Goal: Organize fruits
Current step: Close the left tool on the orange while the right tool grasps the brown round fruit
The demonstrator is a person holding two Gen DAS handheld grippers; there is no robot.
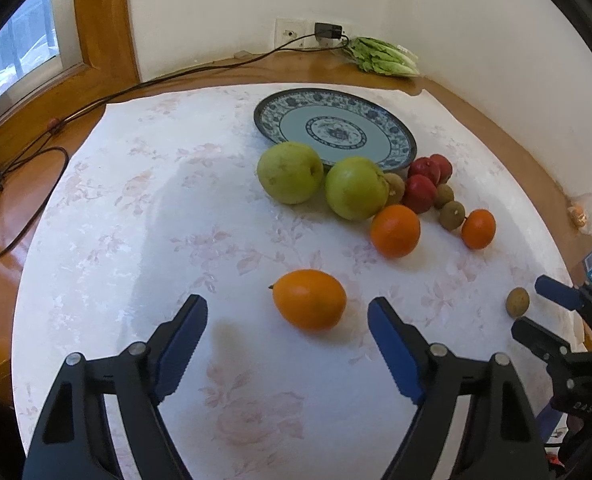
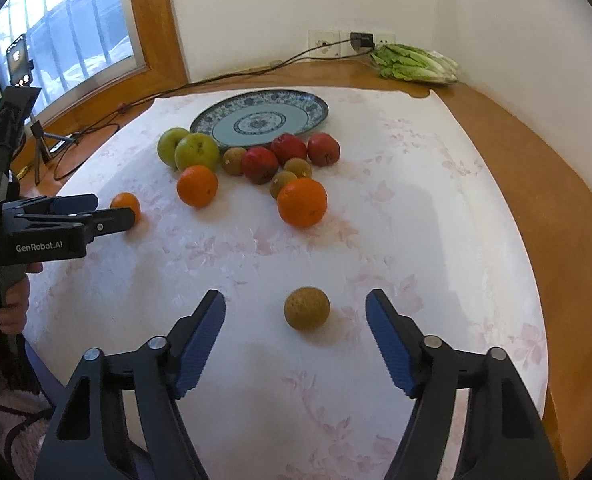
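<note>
step in hand appears to be pre-grasp approach. the left gripper (image 1: 288,320) has its jaws spread, empty, flanking an oval orange citrus (image 1: 310,299) lying on the table (image 1: 136,220), apart from the fruit cluster beside the blue patterned plate (image 1: 336,126). its long axis runs roughly across the jaw gap, stem nub pointing left. the right gripper (image 2: 296,320) also has its jaws spread, around a small round brown fruit (image 2: 307,308). next move likely calls for advancing, closing gently, then carrying to the plate.
</note>
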